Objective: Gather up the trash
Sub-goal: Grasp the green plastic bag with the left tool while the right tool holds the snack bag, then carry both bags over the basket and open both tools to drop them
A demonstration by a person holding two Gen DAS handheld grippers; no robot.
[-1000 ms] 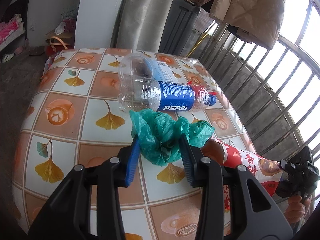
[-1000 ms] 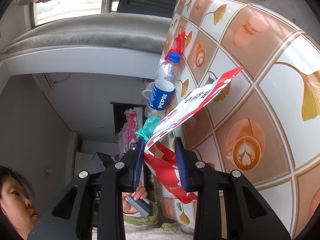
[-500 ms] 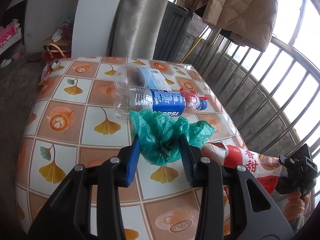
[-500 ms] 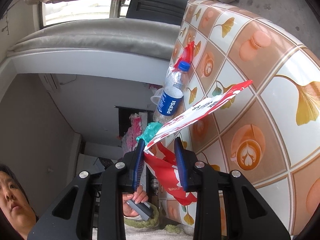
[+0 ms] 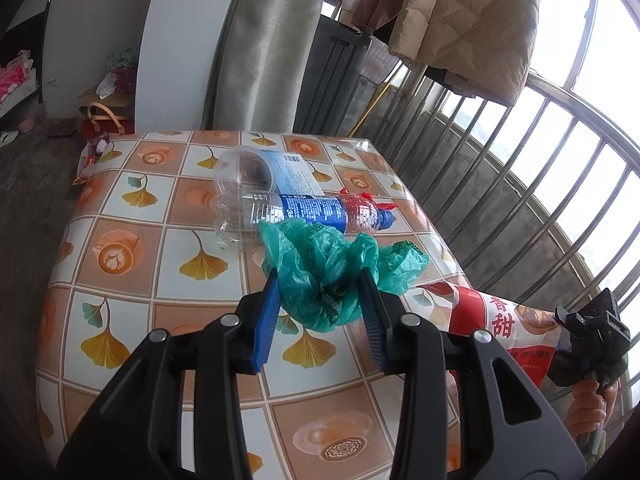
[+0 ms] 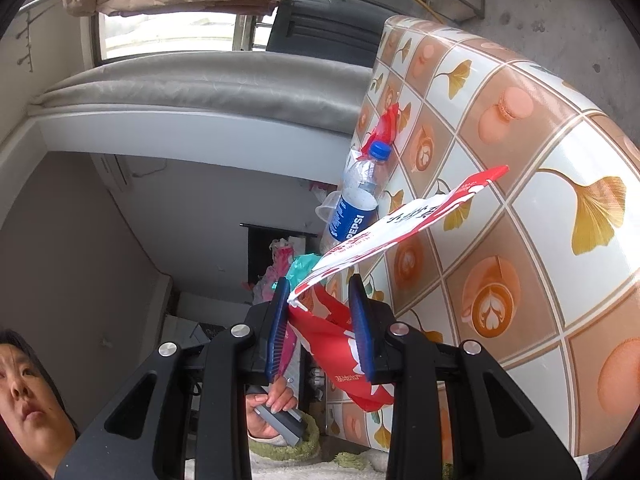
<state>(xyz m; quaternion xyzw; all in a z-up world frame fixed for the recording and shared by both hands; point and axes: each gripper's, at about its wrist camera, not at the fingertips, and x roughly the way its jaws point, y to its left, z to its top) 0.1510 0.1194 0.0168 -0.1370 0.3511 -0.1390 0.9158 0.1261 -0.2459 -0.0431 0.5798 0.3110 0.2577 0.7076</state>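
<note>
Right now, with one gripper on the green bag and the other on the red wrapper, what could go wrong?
1. The crumpled green plastic bag lies against the empty clear Pepsi bottle; lifting may roll it toward the table edge.
2. The right gripper pinches only one end of the red and white snack wrapper, so it may slip.

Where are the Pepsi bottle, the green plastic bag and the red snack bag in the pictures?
Pepsi bottle (image 5: 308, 212): left wrist view, on its blue label.
green plastic bag (image 5: 320, 272): left wrist view, on its crumpled middle.
red snack bag (image 6: 404, 220): right wrist view, on its white printed face.
</note>
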